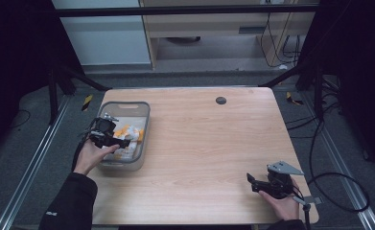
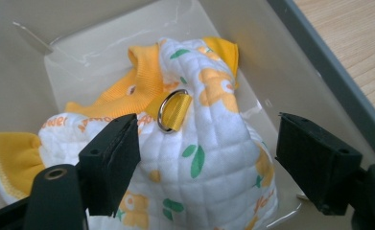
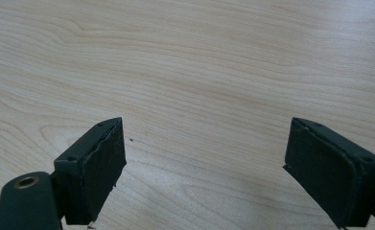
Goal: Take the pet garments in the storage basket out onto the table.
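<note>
Quilted white-and-yellow bear-print garment (image 2: 209, 143), metal ring (image 2: 171, 110)

text: orange word "flower" repeating, partly folded away | on: quilted cloth (image 2: 209, 143) in the bin (image 2: 319, 72) | other print: too small for reading

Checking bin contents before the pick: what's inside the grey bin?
The grey bin holds a quilted white-and-yellow garment with a metal ring on a yellow loop. Anything beneath the fabric is covered.
</note>
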Available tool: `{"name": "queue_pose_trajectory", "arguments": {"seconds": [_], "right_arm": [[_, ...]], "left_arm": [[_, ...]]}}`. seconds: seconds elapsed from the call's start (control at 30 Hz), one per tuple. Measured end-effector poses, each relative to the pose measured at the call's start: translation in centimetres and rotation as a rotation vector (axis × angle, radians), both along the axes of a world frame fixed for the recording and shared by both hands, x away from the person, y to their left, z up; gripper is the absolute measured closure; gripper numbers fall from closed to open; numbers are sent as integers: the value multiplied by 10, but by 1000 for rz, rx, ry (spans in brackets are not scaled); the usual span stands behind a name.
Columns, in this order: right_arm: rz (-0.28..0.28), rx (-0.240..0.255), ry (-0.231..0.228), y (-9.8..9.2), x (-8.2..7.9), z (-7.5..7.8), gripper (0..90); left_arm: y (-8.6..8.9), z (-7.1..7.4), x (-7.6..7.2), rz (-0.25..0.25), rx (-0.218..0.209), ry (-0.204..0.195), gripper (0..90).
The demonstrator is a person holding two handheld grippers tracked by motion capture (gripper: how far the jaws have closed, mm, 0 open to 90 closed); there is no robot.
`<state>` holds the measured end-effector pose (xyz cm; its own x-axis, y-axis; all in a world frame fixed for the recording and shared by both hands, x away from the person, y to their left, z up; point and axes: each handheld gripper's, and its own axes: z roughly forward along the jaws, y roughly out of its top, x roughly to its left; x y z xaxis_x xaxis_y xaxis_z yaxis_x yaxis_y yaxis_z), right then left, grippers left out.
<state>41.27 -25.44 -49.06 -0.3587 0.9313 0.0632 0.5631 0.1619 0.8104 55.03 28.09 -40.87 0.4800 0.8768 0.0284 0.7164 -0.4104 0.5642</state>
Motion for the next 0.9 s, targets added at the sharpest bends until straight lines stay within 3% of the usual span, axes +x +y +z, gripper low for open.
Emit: {"name": "queue_pose_trajectory", "arguments": {"seconds": [0.3,0.47,0.57,0.73,0.9], "right_arm": [[7,-16,-1,0,1,-1,138],[9,-18,1,0,1,-2,138],[12,-12,10,1,1,-1,138],[15,-16,15,1,1,-2,138],[17,-15,19,1,1,-2,138]], "left_arm": [[1,-9,2,0,2,36,328],[0,-11,1,-3,5,58,449],[2,-12,2,7,-17,85,569],[1,-12,2,9,-7,103,694],[0,-11,3,20,-2,112,745]]}}
